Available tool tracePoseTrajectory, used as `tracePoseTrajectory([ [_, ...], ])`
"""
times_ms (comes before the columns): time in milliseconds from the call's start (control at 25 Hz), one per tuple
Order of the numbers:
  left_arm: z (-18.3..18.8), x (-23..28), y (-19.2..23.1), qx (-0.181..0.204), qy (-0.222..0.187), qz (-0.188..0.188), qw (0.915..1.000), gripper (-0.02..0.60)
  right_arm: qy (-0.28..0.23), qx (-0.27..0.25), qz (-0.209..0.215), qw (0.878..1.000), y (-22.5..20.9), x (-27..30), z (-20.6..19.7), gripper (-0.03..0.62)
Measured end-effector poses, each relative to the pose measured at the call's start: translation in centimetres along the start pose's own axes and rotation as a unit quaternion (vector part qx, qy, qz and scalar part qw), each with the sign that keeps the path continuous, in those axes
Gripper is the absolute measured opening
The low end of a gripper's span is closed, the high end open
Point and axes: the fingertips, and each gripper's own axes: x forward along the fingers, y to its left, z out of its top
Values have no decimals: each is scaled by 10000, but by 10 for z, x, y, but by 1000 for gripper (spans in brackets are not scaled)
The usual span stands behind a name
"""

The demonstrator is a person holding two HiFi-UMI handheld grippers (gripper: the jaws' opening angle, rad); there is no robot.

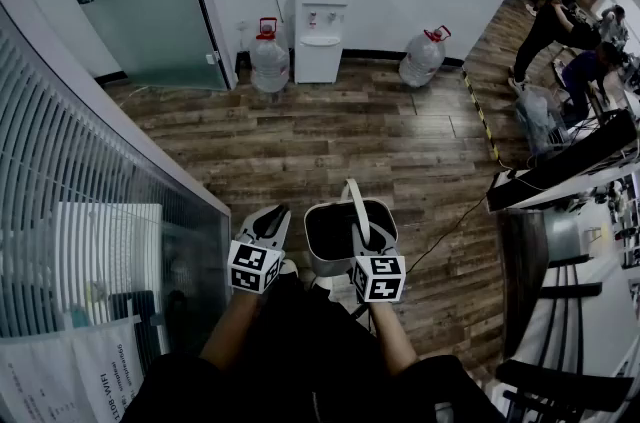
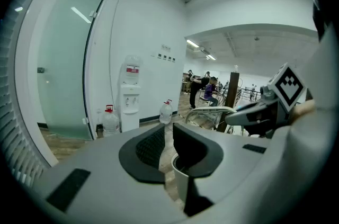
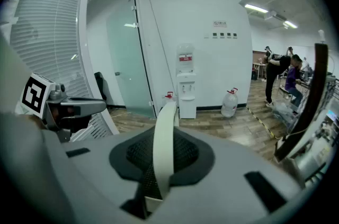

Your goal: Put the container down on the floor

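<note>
A grey-white pail-like container (image 1: 312, 256) with a dark inside hangs by its pale bail handle (image 1: 353, 201) above the wooden floor, just in front of the person's legs. My right gripper (image 1: 362, 233) is shut on that handle; in the right gripper view the handle strap (image 3: 164, 138) runs upright between the dark pads (image 3: 132, 157). My left gripper (image 1: 270, 221) hovers just left of the container, jaws a narrow gap apart with nothing between them. In the left gripper view the container's rim (image 2: 179, 174) shows below the left gripper (image 2: 167, 146), and the right gripper (image 2: 254, 112) to the right.
A glass partition with blinds (image 1: 90, 211) runs along the left. A water dispenser (image 1: 322, 21) and two water jugs (image 1: 268, 59) (image 1: 422, 57) stand at the far wall. Desks and black chairs (image 1: 570, 291) crowd the right, and people (image 1: 560, 21) work far right.
</note>
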Motion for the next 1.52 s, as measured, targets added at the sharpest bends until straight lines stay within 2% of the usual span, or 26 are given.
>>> tracePoseTrajectory([
  [360, -11, -19, -13, -46, -11, -36, 10000, 58, -132, 32, 197, 9997, 17, -14, -7, 64],
  [680, -13, -28, -10, 103, -28, -357, 9993, 58, -289, 107, 28, 9995, 40, -22, -3, 64],
  [960, -24, -37, 0, 12, -31, -477, 9989, 58, -337, 174, -121, 9992, 47, -24, -1, 66],
  [1160, -29, -42, -2, -86, 5, -389, 9992, 58, -262, 130, 0, 9996, 50, -25, -3, 64],
  [1520, -21, -39, -19, -32, -20, -103, 9999, 58, -189, -75, 387, 9990, 43, -31, -9, 64],
])
